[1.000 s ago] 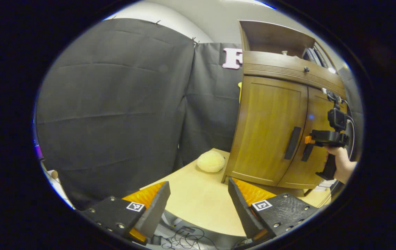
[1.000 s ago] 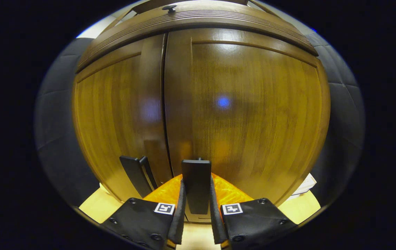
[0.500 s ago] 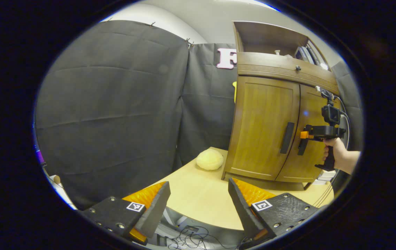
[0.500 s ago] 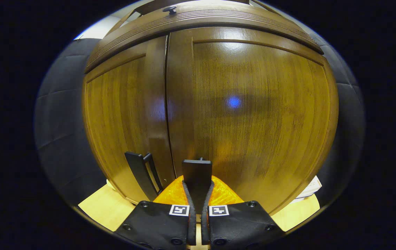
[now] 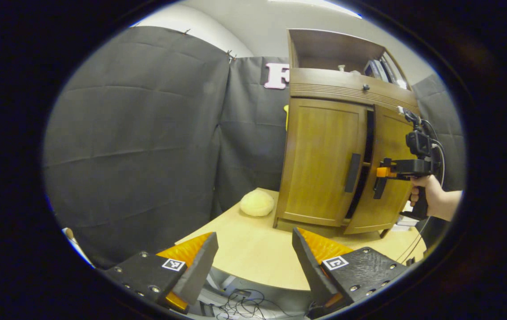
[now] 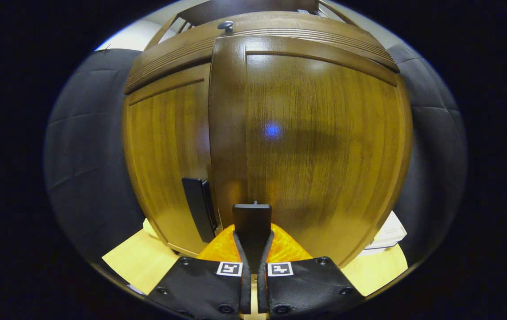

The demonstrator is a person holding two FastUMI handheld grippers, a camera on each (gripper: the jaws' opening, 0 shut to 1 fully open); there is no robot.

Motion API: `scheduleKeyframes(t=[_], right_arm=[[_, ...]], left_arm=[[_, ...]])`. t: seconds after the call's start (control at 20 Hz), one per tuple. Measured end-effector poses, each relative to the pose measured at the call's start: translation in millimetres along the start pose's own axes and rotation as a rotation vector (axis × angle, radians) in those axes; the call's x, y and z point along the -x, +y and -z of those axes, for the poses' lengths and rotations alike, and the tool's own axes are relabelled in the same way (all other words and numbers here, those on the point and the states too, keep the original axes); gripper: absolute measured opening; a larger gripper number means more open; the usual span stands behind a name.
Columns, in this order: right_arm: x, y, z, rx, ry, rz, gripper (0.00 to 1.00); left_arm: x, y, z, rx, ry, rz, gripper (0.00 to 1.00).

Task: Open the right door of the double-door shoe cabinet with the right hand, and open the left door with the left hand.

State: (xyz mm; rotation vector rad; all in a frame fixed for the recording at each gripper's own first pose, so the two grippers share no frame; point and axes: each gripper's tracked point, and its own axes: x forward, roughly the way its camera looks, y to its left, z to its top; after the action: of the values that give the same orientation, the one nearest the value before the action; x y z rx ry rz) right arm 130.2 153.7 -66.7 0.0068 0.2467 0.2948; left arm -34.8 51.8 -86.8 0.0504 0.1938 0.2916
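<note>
The brown wooden shoe cabinet point(image 5: 324, 89) stands on the table at the right of the left gripper view. Its left door point(image 5: 320, 164) is closed, with a dark upright handle point(image 5: 352, 172). The right door point(image 5: 387, 186) is swung partly out, leaving a dark gap between the doors. A hand point(image 5: 431, 200) holds my right gripper point(image 5: 379, 174), which is shut on that door's handle. In the right gripper view, the right gripper point(image 6: 252, 242) is shut on the right door's handle point(image 6: 252, 218), with the right door point(image 6: 315, 146) ahead of the left door point(image 6: 164, 155). My left gripper point(image 5: 253, 262) is open over the table's near edge, well short of the cabinet.
A pale round soft thing point(image 5: 257, 203) lies on the light wooden table point(image 5: 253, 249), just left of the cabinet. Cables point(image 5: 235, 306) hang below the table's near edge. White papers point(image 6: 387, 231) lie at the cabinet's right foot. A drawer knob point(image 5: 363, 87) sits above the doors.
My right gripper closed onto the right door's handle, then drew that door partly open. The left gripper stayed open and has drifted slightly, so the cabinet sits further left in its view.
</note>
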Motion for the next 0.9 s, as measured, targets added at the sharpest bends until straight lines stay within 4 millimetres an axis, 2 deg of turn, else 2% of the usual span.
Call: scheduleKeyframes(t=[0.25, 0.4, 0.6, 0.65, 0.7, 0.75, 0.8, 0.9], right_arm=[[38, -8, 8, -0.018, -0.005, -0.008, 0.07], [66, -18, 19, -0.032, -0.006, -0.004, 0.05], [90, -33, 26, -0.051, -0.002, 0.001, 0.07], [97, -38, 29, -0.053, -0.003, 0.009, 0.05], [104, -44, 31, -0.053, -0.006, 0.019, 0.07], [111, -49, 34, -0.053, -0.010, 0.030, 0.05], [118, -55, 36, -0.055, -0.014, 0.036, 0.07], [132, -69, 40, -0.072, -0.028, 0.036, 0.05]], left_arm=[[-3, -8, 0, -0.017, 0.001, 0.090, 0.96], [-7, -15, -1, -0.049, -0.014, 0.162, 0.96], [-10, -28, -3, -0.059, -0.024, 0.259, 0.97], [-10, -37, -1, -0.048, -0.012, 0.281, 0.96], [-15, -55, -1, -0.038, -0.006, 0.298, 0.96], [-18, -67, -4, -0.036, -0.010, 0.312, 0.96], [-22, -78, -7, -0.044, -0.018, 0.323, 0.96], [-21, -93, -12, -0.063, -0.031, 0.350, 0.96]])
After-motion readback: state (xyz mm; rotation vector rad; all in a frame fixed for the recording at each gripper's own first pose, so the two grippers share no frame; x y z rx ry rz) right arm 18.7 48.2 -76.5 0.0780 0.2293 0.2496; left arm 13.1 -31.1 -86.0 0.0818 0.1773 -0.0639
